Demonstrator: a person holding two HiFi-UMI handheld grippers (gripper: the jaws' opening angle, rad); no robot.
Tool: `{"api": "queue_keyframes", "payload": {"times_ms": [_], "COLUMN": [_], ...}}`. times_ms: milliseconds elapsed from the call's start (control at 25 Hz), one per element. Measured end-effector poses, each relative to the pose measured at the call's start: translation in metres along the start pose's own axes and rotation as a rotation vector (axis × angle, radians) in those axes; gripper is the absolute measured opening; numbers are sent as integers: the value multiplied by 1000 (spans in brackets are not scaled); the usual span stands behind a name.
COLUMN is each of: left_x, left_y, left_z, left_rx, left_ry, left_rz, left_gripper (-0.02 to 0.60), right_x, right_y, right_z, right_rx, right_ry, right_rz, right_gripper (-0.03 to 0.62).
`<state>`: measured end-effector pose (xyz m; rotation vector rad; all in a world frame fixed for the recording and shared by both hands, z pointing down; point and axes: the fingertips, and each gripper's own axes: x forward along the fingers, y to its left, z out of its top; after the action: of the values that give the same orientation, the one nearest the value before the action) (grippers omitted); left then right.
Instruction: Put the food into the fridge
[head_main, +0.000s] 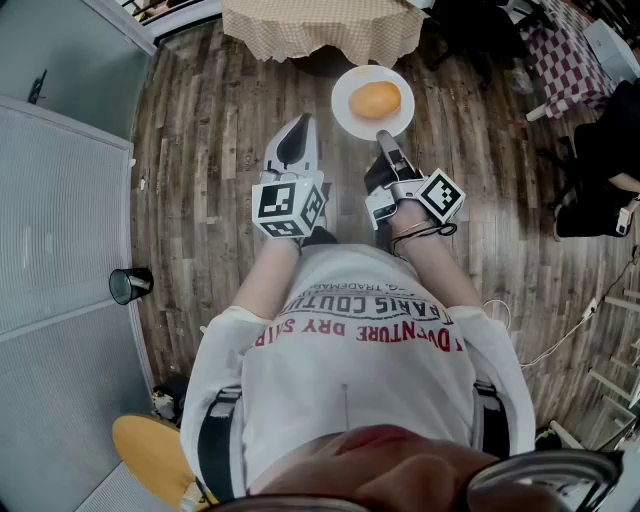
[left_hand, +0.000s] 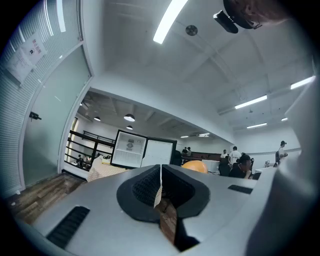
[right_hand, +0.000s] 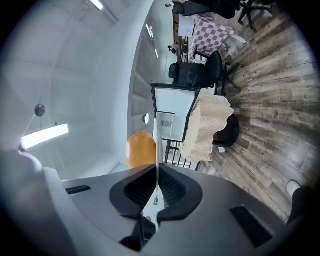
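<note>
Head view shows our right gripper (head_main: 384, 137) clamped on the plate (head_main: 345, 116) rim so the orange food (head_main: 376, 99) rides level, while our left gripper (head_main: 298, 128) is closed and empty.

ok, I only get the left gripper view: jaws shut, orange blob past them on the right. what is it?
Observer: The head view shows a round orange food item lying on a white plate.
Operator: plate on a table?
Observer: No. It hangs over the wood floor, and the right gripper is shut on its near rim.
Operator: left one helping?
Observer: No. The left gripper is beside the plate and apart from it.
</note>
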<state>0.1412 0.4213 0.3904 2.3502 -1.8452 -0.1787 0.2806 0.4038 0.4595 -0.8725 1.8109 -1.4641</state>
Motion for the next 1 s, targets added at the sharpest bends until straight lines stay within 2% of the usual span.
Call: {"api": "queue_keyframes", "payload": {"times_ms": [320, 640, 1000], "left_x": [8, 29, 82], "left_y": [5, 33, 109], "left_z": [-3, -15, -6], "left_rx": [19, 11, -2], "left_ry": [2, 25, 47], "left_rz": [0, 22, 16], "left_gripper": [28, 28, 28], "right_x": [10, 38, 124], "right_y": [-1, -12, -18], "right_z": [2, 2, -5], "right_rx": [-4, -1, 8], "right_ry": [0, -3, -23], "right_rz": [13, -9, -50], "right_gripper": [34, 32, 32]}}
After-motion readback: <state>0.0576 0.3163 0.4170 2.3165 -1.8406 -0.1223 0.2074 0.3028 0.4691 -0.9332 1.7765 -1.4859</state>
